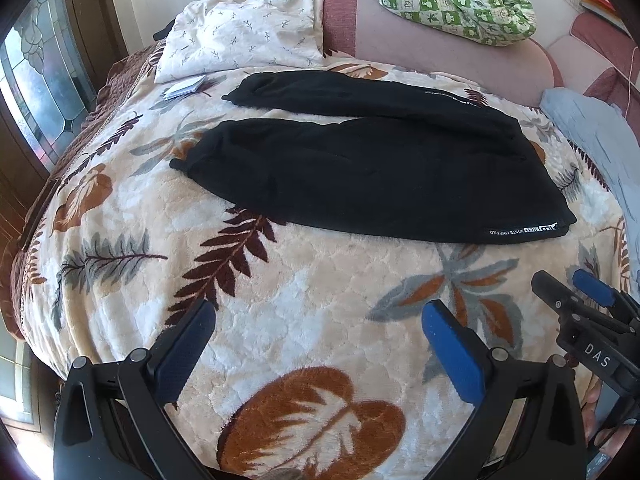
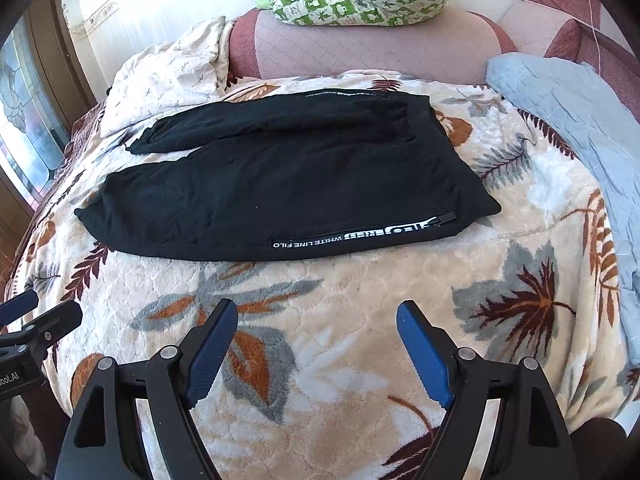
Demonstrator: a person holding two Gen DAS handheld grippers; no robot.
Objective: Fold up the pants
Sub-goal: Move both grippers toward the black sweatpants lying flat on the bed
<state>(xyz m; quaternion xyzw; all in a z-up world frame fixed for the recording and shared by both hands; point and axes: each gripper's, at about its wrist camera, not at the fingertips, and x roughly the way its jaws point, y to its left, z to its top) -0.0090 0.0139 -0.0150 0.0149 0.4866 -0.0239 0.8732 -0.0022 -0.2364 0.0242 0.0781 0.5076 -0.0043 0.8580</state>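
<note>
The black pants [image 2: 280, 184] lie flat on the leaf-print blanket [image 2: 360, 300], legs apart, ahead of both grippers. Left gripper [image 1: 320, 344] and right gripper [image 2: 316, 344] hover spread and empty — folding looks unstarted; next likely means reaching forward for the near leg's edge.

black pants [image 2: 280, 184] | flat, unfolded | legs spread leftward | on bed

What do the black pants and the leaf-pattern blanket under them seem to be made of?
Black pants: probably a soft matte knit, like sweatpants; no shine, gentle creases.
Leaf-pattern blanket: probably plush fleece; its surface looks fuzzy and embossed.
</note>
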